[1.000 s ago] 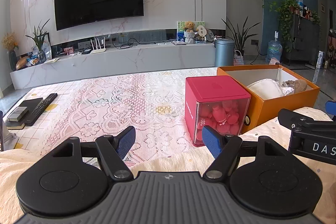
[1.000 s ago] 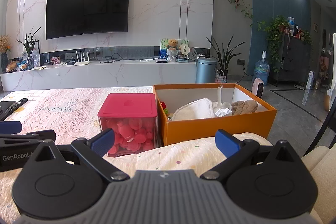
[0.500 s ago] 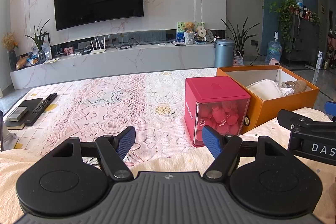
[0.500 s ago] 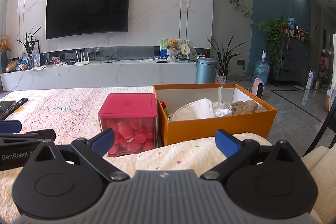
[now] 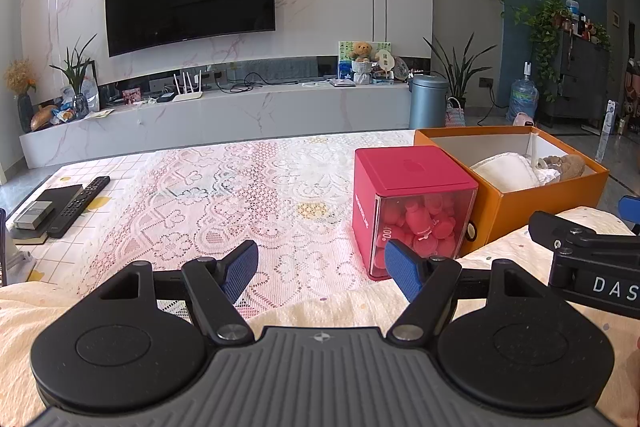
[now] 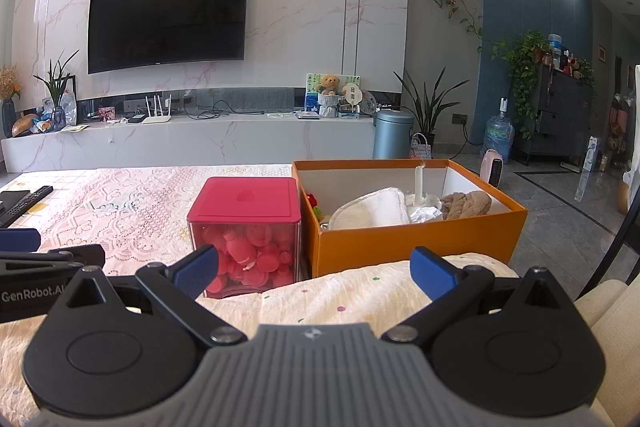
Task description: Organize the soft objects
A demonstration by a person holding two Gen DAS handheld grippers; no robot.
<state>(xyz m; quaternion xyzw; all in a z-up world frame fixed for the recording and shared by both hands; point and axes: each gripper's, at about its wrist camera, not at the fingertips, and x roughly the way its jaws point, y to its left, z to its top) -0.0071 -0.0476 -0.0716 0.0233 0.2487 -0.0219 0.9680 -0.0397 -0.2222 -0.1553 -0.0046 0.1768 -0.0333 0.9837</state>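
An open orange box (image 6: 416,241) (image 5: 520,205) sits on the lace-covered table and holds a folded white cloth (image 6: 372,209) (image 5: 506,173), crumpled white paper and a brown plush (image 6: 466,205) (image 5: 564,165). Left of it stands a clear cube with a red lid (image 6: 246,231) (image 5: 408,203), full of pink soft pieces. A cream dotted blanket (image 6: 360,297) (image 5: 360,307) lies at the near edge under both grippers. My left gripper (image 5: 320,269) is open and empty, short of the cube. My right gripper (image 6: 314,273) is open and empty, in front of the cube and box.
A black remote (image 5: 80,205) and a dark book with a small silver case (image 5: 34,215) lie at the table's far left. A white candle (image 6: 419,183) stands upright in the orange box. Beyond the table are a TV wall and a low marble console (image 5: 216,115).
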